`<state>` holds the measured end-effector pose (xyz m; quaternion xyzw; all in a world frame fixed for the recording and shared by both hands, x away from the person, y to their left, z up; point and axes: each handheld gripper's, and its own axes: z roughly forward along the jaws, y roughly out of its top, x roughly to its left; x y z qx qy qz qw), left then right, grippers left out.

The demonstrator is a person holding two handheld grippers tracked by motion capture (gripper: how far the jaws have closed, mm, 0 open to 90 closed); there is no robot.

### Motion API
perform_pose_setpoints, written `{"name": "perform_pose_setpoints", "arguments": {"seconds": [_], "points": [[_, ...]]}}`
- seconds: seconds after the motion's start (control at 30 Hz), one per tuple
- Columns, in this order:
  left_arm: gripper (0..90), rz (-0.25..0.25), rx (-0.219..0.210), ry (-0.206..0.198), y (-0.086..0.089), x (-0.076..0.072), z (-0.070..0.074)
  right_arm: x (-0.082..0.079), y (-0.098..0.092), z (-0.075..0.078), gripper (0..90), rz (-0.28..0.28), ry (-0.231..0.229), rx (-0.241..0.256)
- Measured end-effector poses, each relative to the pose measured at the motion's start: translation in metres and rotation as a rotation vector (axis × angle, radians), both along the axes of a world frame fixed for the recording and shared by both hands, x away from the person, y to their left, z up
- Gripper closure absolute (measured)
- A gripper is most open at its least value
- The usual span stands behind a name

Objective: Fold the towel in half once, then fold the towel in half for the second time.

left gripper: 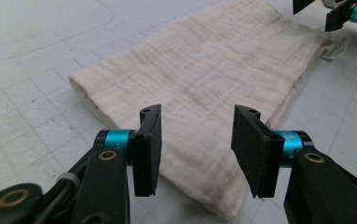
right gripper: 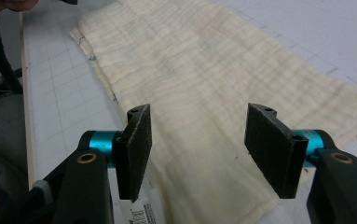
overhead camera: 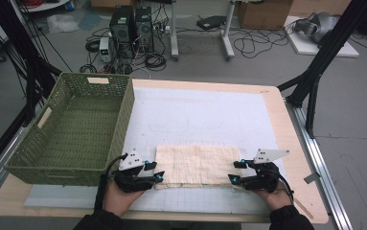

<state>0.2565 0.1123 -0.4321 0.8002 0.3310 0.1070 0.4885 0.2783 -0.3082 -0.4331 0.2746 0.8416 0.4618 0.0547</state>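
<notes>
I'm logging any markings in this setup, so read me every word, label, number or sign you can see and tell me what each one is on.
No text here can be read.
Tag on the folded cloth, by the right gripper: printed marks, too blurred to read.
Pale label plate on the green basket: looks blank.
White grid mat: ruled lines, no figures legible.

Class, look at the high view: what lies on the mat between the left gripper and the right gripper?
The folded cream cloth lies flat between the left gripper and the right gripper, as the high view shows.
</notes>
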Motion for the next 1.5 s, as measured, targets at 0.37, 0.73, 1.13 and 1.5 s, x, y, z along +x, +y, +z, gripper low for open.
{"name": "perform_pose_setpoints", "arguments": {"seconds": [0.37,0.73,1.13,1.5], "points": [[52.9,0.001,0.003,-0.004,0.000,0.000,0.000,-0.001,0.000,0.000,41.1,-0.001,-0.005,-0.014],[52.6,0.009,0.006,-0.006,0.000,0.002,0.000,0.002,0.001,-0.001,41.9,0.001,0.005,-0.029],[54.9,0.084,-0.007,0.011,-0.005,0.025,0.005,0.031,-0.007,0.000,46.2,-0.030,0.047,-0.039],[59.6,0.253,0.052,0.044,-0.025,0.066,0.001,0.080,-0.011,0.013,49.8,-0.107,0.059,-0.075]]}}
